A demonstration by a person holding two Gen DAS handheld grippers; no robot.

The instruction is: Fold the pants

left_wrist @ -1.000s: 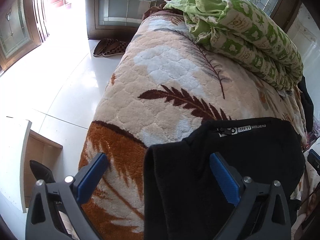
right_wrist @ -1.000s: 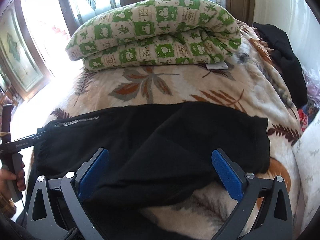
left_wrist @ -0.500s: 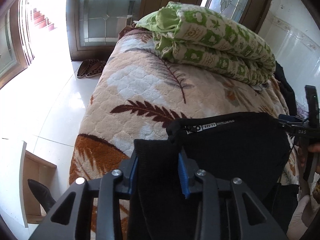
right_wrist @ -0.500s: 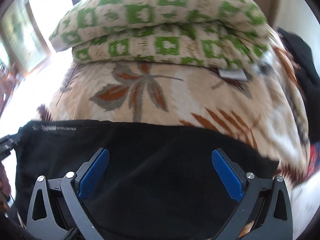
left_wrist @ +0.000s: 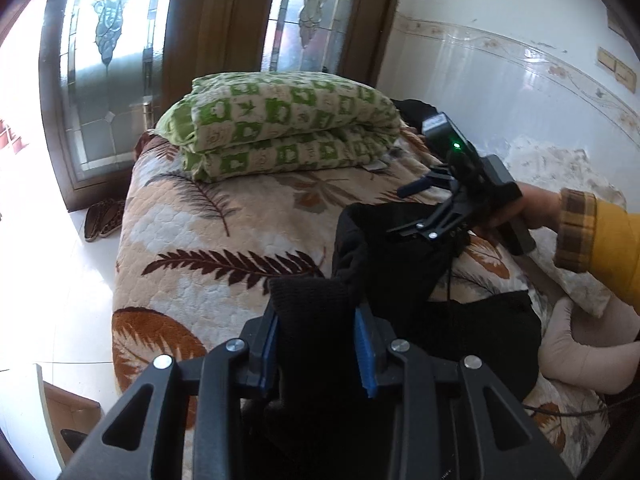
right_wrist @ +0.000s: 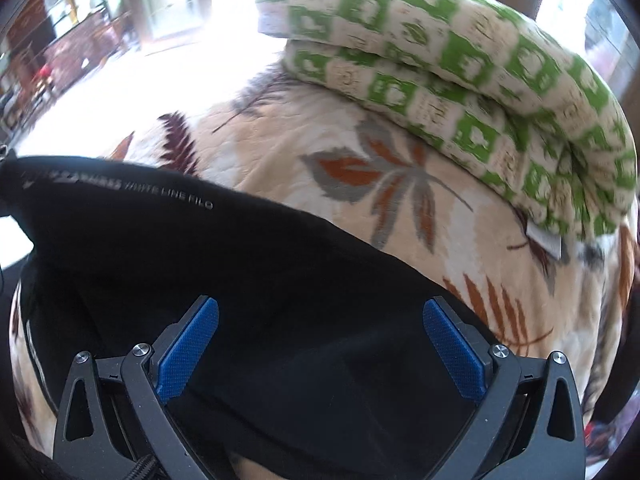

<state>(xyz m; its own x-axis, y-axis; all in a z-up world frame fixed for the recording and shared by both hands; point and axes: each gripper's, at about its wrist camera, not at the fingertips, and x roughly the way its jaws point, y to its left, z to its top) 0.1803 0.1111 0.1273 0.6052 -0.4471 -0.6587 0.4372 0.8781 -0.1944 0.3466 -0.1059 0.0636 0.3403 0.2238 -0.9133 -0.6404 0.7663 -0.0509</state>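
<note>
Black pants [left_wrist: 404,268] lie on a leaf-patterned bed blanket [left_wrist: 208,248]. My left gripper [left_wrist: 316,344] is shut on a thick bunch of the pants' edge and holds it lifted off the bed. In the left wrist view my right gripper [left_wrist: 424,200], held by a hand in a yellow sleeve, hovers over the far part of the pants. In the right wrist view the right gripper [right_wrist: 320,344] stands open just above the black pants [right_wrist: 248,280], its blue pads [right_wrist: 452,348] wide apart with cloth below them, not pinched.
A folded green-and-cream quilt [left_wrist: 280,132] lies at the bed's far end. Dark clothes [left_wrist: 416,108] sit behind it by the tiled wall. Slippers [left_wrist: 104,216] rest on the white floor to the left. A beige pillow [left_wrist: 580,344] lies at right.
The left gripper shut on the pants' edge and lifted it up and towards the right. The right gripper, still open, moved forward over the pants and rolled.
</note>
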